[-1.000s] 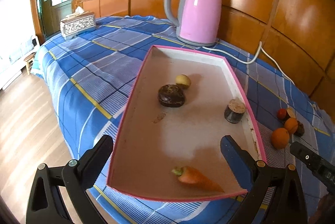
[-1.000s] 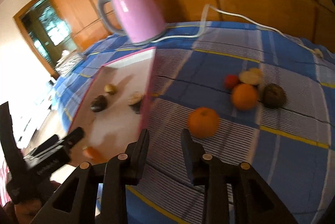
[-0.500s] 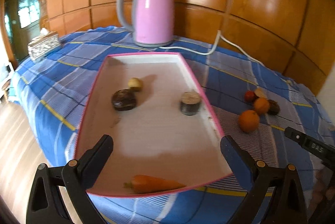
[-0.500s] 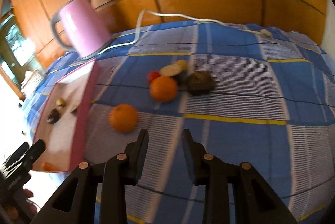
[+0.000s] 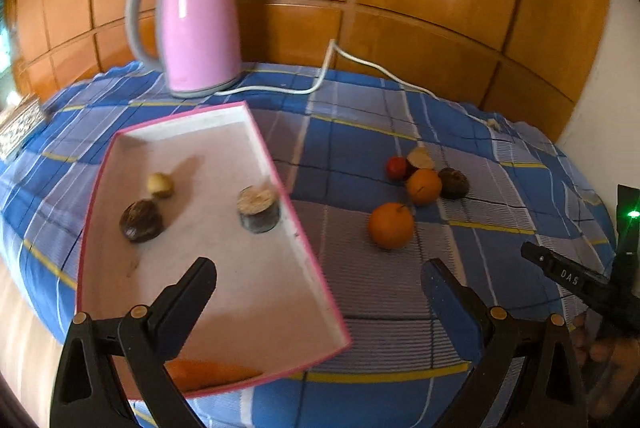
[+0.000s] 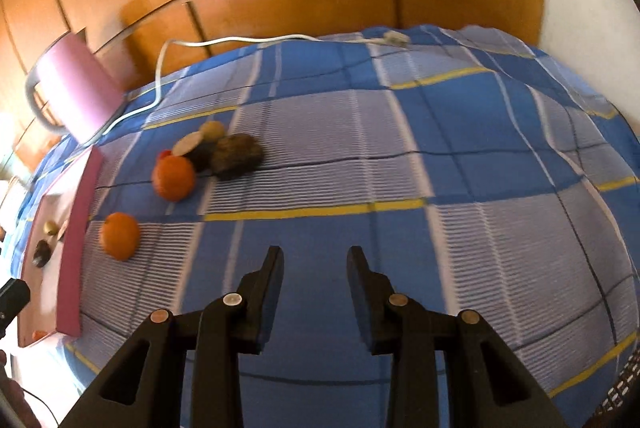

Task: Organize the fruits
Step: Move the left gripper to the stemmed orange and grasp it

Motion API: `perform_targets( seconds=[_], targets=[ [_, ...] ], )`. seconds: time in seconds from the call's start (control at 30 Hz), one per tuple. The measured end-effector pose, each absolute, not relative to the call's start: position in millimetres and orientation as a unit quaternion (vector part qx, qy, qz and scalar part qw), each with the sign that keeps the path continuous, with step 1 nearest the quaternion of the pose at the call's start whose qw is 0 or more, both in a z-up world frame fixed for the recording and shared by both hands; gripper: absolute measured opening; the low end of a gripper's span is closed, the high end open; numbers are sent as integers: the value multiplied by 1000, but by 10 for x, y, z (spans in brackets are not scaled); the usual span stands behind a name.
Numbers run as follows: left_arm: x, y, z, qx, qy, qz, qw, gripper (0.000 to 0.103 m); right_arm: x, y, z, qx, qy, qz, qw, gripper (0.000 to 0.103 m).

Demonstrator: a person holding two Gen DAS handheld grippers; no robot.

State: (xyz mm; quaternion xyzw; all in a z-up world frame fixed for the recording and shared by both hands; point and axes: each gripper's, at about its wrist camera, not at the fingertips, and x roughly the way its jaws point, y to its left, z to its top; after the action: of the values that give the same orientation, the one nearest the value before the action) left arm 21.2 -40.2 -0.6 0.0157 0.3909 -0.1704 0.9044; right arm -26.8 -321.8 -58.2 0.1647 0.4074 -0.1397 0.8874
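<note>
Approaching the nearest orange [image 5: 390, 226], keep your left gripper [image 5: 318, 282] wide and empty; it lies on the cloth just beside the pink tray [image 5: 316, 264]; right gripper [image 6: 315, 270] is narrower, empty; straddle the fruit squarely before closing.

My left gripper [image 5: 318, 278]: matte black plastic fingers, wedge tips, brass-coloured rivets at the pivots, triangular cut-outs in the arms. My right gripper [image 6: 315, 266]: same black build, copper-toned rivets; white "DAS" lettering on its side, green LED above it.
</note>
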Motion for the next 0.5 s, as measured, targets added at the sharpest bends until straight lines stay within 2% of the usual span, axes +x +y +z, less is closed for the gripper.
perform_targets(
  seconds=[0.2,0.3,0.4,0.5],
  targets=[
    [313,-633,18,48,396,-199,895,102,-358,-3349,-600,172,403,-153,886,33],
    [414,-775,3,65,403,-217,887,98,-381,-3387,-610,172,402,-156,886,33],
    [497,-923,-50,87,411,-229,878,91,-415,-3441,-630,171,402,-161,885,33],
    [595,-1093,-144,114,423,-240,867,79,-461,-3513,-635,170,399,-171,885,33]
  ],
)
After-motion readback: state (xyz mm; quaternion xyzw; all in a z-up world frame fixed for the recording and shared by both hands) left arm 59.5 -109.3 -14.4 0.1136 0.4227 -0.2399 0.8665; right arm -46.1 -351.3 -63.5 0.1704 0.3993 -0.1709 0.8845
